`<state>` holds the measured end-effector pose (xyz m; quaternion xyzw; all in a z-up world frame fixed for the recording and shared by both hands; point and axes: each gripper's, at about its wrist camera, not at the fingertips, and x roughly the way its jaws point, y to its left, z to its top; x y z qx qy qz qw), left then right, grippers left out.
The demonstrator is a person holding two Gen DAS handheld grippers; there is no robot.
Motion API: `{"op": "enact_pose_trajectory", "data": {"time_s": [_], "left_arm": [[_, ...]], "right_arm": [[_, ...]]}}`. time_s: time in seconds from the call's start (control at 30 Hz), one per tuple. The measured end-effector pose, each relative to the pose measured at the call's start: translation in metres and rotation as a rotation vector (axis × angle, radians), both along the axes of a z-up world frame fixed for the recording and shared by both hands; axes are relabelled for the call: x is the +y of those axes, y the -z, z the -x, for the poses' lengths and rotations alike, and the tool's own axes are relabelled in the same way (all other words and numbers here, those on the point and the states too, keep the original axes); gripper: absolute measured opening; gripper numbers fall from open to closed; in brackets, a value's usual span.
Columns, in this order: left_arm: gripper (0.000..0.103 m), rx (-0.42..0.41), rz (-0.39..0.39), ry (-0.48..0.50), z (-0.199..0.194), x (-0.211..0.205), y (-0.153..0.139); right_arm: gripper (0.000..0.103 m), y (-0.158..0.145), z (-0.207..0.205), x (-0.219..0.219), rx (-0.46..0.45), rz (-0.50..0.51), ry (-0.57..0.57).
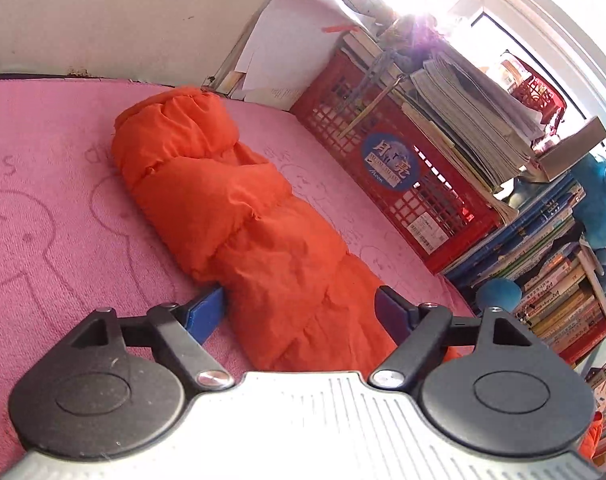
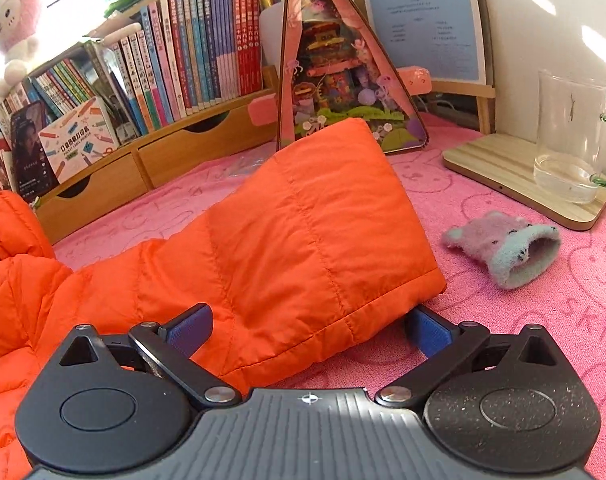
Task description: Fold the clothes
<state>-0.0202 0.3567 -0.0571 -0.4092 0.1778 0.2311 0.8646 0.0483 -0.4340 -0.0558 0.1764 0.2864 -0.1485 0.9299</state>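
Note:
An orange puffer jacket [image 1: 239, 208] lies rolled lengthwise on a pink towel [image 1: 63, 200]. My left gripper [image 1: 299, 308] straddles its near end. The jaws stand wide, one blue pad at each side of the fabric, and I see no pinch. In the right wrist view a flat quilted part of the jacket [image 2: 303, 220] stretches away over the pink towel [image 2: 483, 320]. My right gripper [image 2: 309, 330] is spread wide around its near edge. The left pad sits over the fabric and the right pad sits by the corner. The fabric looks unsqueezed.
A red crate [image 1: 403, 184] and stacked books [image 1: 551, 292] border the towel on the right. A fuzzy sock [image 2: 503, 248], a glass jug [image 2: 571, 140] on a wooden board [image 2: 503, 164], a triangular pink box [image 2: 343, 80] and a wooden bookshelf [image 2: 163, 156] surround the jacket.

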Motion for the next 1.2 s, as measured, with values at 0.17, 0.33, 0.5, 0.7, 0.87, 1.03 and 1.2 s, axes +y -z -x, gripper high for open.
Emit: {"op": "enact_pose_trajectory", "data": {"time_s": [0.17, 0.33, 0.5, 0.7, 0.87, 1.03, 1.2], "left_arm": [[0.067, -0.03, 0.022, -0.138, 0.002, 0.02, 0.003], [0.046, 0.022, -0.003, -0.195, -0.008, 0.04, 0.0], [0.072, 0.05, -0.071, -0.149, -0.032, 0.032, -0.004], [0.006, 0.028, -0.023, -0.228, -0.04, 0.038, 0.001], [0.005, 0.02, -0.088, -0.25, -0.06, 0.058, -0.037], [0.002, 0.055, -0.368, -0.24, -0.075, 0.06, -0.084], [0.002, 0.166, -0.401, -0.121, -0.073, 0.046, -0.055]], "right_arm": [[0.103, 0.001, 0.004, -0.006, -0.025, -0.032, -0.001], [0.103, 0.0, 0.002, -0.004, -0.011, -0.015, -0.001], [0.103, 0.0, -0.003, -0.001, 0.002, 0.006, 0.004], [0.04, -0.008, -0.019, -0.015, -0.03, -0.056, 0.065], [0.019, -0.064, -0.008, 0.018, -0.164, 0.281, 0.046], [0.026, -0.088, 0.019, 0.065, -0.321, 0.669, 0.032], [0.064, -0.042, 0.01, 0.031, -0.105, 0.16, -0.076]]}}
